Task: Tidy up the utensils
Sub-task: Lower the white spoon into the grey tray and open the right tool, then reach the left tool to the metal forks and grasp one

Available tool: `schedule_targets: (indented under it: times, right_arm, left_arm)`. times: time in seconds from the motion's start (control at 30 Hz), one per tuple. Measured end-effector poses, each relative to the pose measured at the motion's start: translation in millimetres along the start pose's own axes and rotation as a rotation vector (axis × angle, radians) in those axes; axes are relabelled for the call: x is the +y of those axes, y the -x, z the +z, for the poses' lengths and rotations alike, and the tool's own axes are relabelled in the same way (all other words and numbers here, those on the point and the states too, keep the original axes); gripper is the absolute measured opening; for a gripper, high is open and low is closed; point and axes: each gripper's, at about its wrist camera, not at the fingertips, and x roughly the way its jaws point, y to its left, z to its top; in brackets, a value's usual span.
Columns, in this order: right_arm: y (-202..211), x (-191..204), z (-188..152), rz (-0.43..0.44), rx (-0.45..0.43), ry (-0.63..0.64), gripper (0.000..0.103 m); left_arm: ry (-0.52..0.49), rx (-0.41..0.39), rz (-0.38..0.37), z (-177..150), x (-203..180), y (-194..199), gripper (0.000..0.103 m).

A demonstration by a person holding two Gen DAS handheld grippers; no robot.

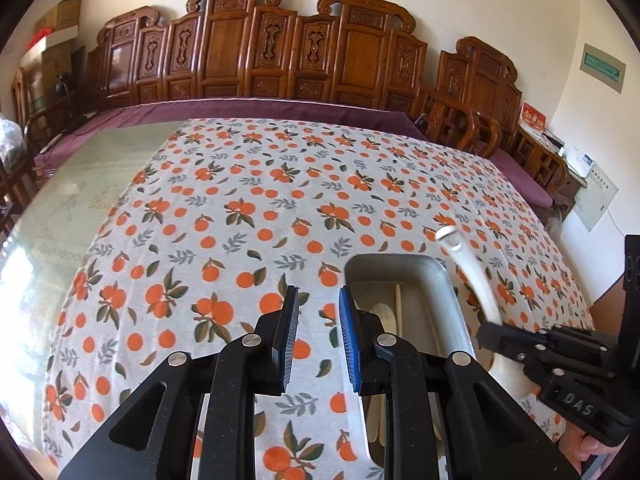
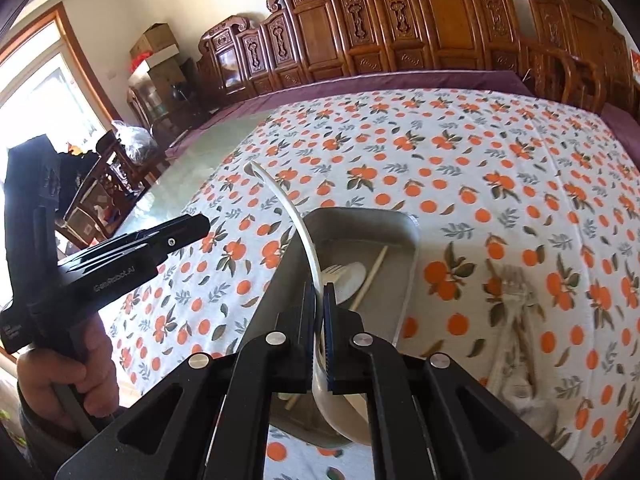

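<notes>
Two views, left wrist first: a table under a white cloth (image 1: 280, 200) printed with oranges and leaves
Left wrist, surface: bare glossy tabletop (image 1: 80, 200) shows left of the cloth; purple cushions (image 1: 240, 110) run along the far edge
Left wrist, room: carved wooden bench backs (image 1: 280, 52) line a cream wall; cardboard boxes (image 1: 60, 20) are stacked far left
Left wrist, tool: left gripper (image 1: 318, 334) hangs over the cloth, jaws parted, nothing between them
Left wrist, task things: metal tray (image 1: 440, 280) just right of the jaws, with a pale spoon (image 1: 384, 314) and a stick inside; white ladle (image 1: 476, 272) slants up beside it, gripped by the right gripper (image 1: 486, 334)
Right wrist, surface: same cloth, tray (image 2: 408, 248) at centre holding a plastic fork (image 2: 332, 272), spoon and chopstick (image 2: 370, 276); blurred utensils (image 2: 516, 312) lie on the cloth to the right
Right wrist, room: bright window (image 2: 44, 92) at left, bench backs across the rear
Right wrist, tool: right gripper (image 2: 319, 332) clenched on the ladle (image 2: 296, 224) handle above the tray; a hand (image 2: 68, 372) holds the left gripper (image 2: 200, 224) at left, its jaw gap hidden here
</notes>
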Motion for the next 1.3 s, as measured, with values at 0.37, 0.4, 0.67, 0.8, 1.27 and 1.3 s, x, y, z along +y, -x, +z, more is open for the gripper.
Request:
schedule_targets:
  times: [0.37, 0.4, 0.67, 0.8, 1.27, 1.3]
  right_arm:
    - [-44.7, -15.2, -6.9, -0.001, 0.075, -0.076, 0.007]
    - [-46.2, -16.0, -7.2, -0.007, 0.076, -0.072, 0.007]
    - [-52.2, -15.1, -6.9, -0.054, 0.08, -0.002, 0.011]
    - [-46.8, -14.7, -4.4, -0.064, 0.064, 0.032, 0.011]
    - [39.6, -63.4, -22.6, -0.206, -0.073, 0.11, 0.011]
    - [45.3, -70.0, -24.7, -0.227, -0.079, 0.115, 0.011]
  left_arm:
    - [-0.021, 0.011, 0.013, -2.1, -2.4, -4.5, 0.02]
    - [-0.022, 0.012, 0.013, -2.2, -2.9, -4.9, 0.02]
    - [-0.034, 0.02, 0.007, -3.7, -6.9, -7.3, 0.023]
    - [-0.046, 0.02, 0.003, -4.8, -10.7, -7.4, 0.028]
    - [-0.091, -0.003, -0.048, -8.9, -35.8, -1.5, 0.076]
    - [-0.095, 0.001, -0.055, -9.6, -39.3, -2.4, 0.078]
